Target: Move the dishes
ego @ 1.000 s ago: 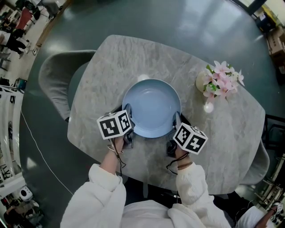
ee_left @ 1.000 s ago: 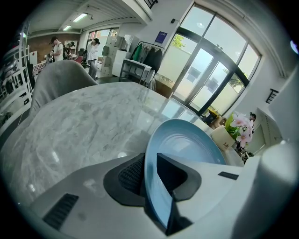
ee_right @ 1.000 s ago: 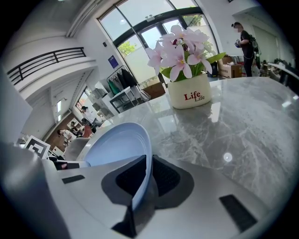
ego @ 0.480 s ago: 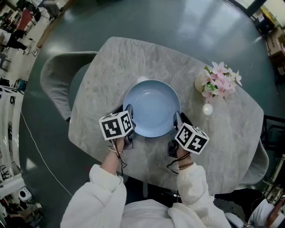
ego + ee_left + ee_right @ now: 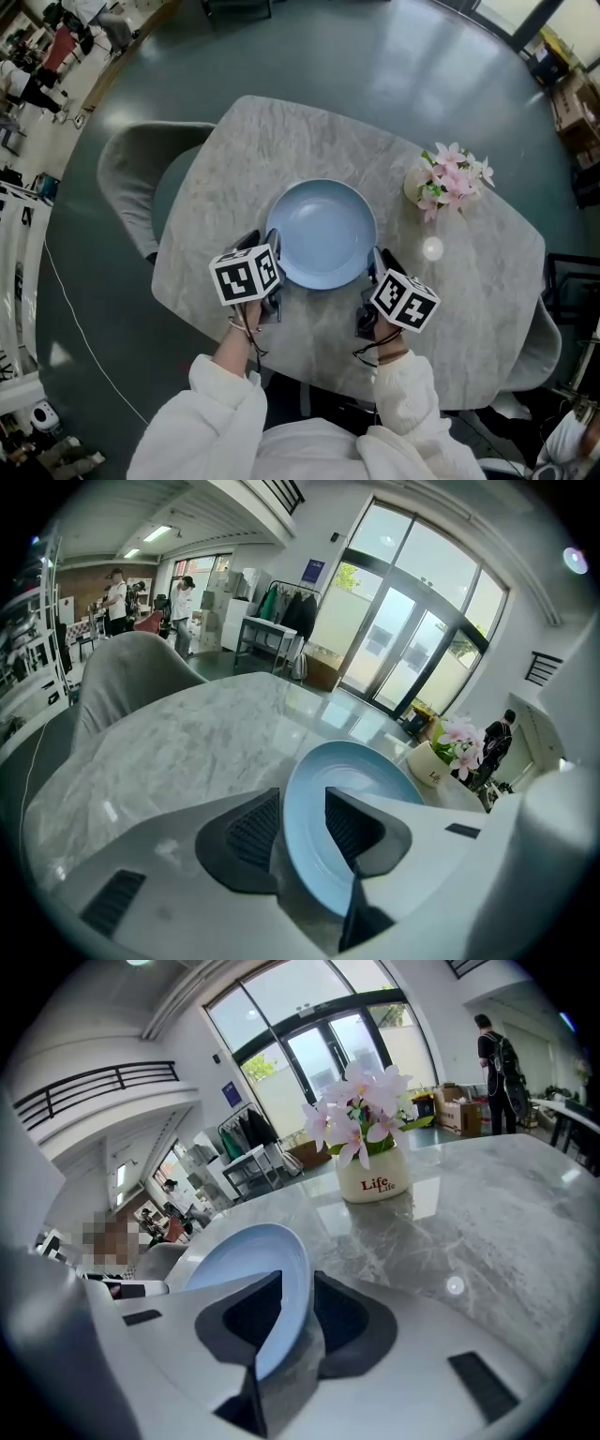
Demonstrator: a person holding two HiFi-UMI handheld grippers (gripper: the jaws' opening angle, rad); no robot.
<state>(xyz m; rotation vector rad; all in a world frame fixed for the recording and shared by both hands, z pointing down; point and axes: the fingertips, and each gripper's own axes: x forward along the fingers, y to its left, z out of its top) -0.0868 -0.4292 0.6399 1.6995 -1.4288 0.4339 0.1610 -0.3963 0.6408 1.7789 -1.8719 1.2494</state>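
Okay, my left gripper (image 5: 298, 797) and right gripper (image 5: 298, 1281) have just opened wide, blue plate (image 5: 322, 232) rim loose between jaws, so it looks placed.

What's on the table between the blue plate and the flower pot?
Nothing: only bare marble tabletop lies between the blue plate and the flower pot, clearest in the head view.

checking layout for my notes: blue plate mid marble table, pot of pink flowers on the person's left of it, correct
No: the head view shows the pot of pink flowers on the person's right of the blue plate, not the left. The plate does sit mid marble table.
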